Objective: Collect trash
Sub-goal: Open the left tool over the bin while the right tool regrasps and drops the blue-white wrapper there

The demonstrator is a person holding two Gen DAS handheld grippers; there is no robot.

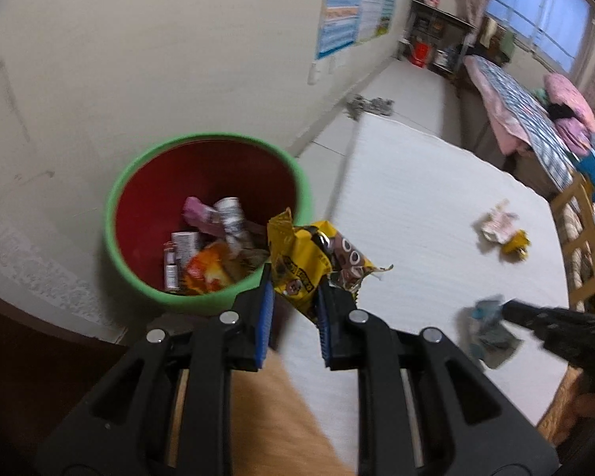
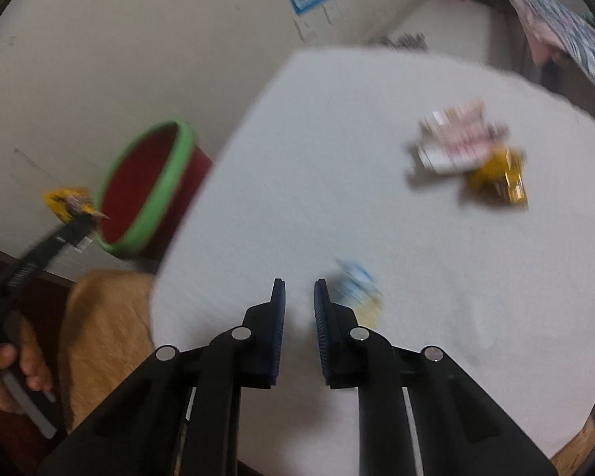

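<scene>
My left gripper [image 1: 295, 277] is shut on a crumpled yellow snack wrapper [image 1: 297, 261], held just off the near right rim of a red bin with a green rim [image 1: 111, 206]. Several wrappers [image 1: 210, 250] lie inside the bin. In the right wrist view the bin [image 2: 166, 182] and the held yellow wrapper [image 2: 65, 200] are at the left. My right gripper [image 2: 299, 285] hangs low over the white table [image 2: 297, 158], its jaws close together with nothing between them. A blue-white wrapper [image 2: 357, 289] lies just right of its right finger. A pink-white wrapper [image 2: 456, 142] and a small yellow wrapper [image 2: 499, 178] lie farther back on the right.
The bin stands on the floor against the cream wall, left of the table's edge. A person's tan-clad leg [image 2: 103, 329] is below the table's near left corner. A wooden chair [image 1: 583, 246] and a bed [image 1: 515, 99] are on the right.
</scene>
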